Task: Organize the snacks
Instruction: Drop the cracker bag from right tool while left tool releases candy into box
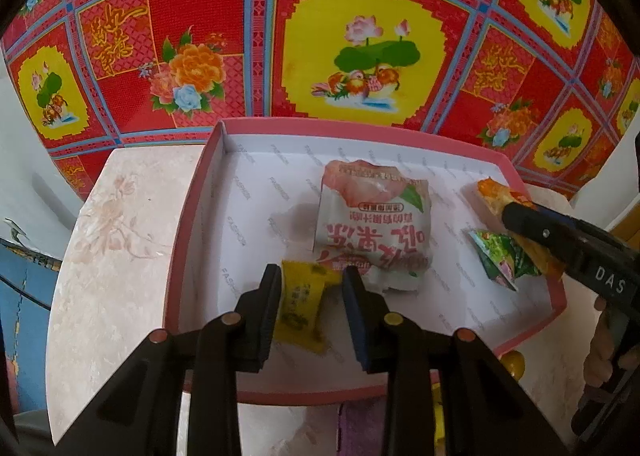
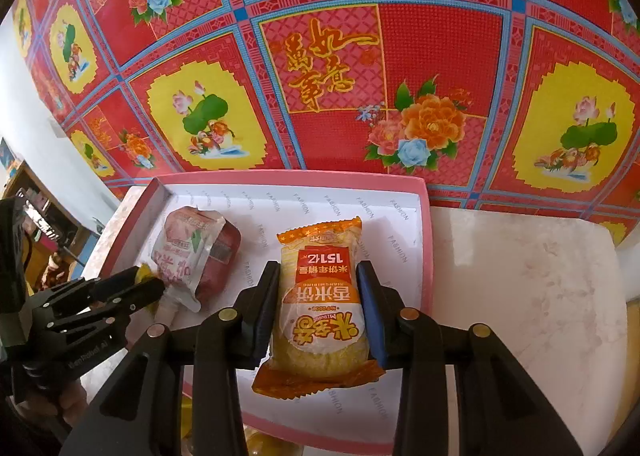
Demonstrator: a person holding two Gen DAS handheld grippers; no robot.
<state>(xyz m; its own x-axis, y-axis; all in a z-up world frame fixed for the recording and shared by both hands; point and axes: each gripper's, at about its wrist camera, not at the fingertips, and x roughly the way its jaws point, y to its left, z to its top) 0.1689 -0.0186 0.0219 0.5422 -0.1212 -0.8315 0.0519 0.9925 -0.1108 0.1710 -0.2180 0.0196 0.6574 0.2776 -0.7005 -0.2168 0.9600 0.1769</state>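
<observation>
My left claw (image 1: 312,276) is clamped on a small yellow candy (image 1: 298,304), both pads pressing its wrapper, and it hangs just over the near left part of the box (image 1: 192,215). The box is a shallow pink-rimmed tray with a white printed lining, sitting on the pale marbled counter (image 1: 112,236).

My right claw (image 2: 318,272) is clamped on a rice cracker pack (image 2: 320,304), orange and yellow with a white label, fingers on its two long sides. In my right view that pack sits above the middle of the box (image 2: 426,236), its far end pointing toward the back rim; I cannot tell whether it touches the lining.

A pink and white pouch (image 1: 372,219) with a peach print lies in the box between the two claws, just beyond the candy. From the right camera the pouch (image 2: 196,252) is left of the rice cracker pack, with the left claw (image 2: 150,284) beside its near end.

A green wrapper (image 1: 500,256) lies in the box beneath the right claw (image 1: 516,215), near the right rim. Behind the counter (image 2: 520,276) hangs a red cloth (image 1: 352,35) with yellow panels, flowers and blue grid lines.
</observation>
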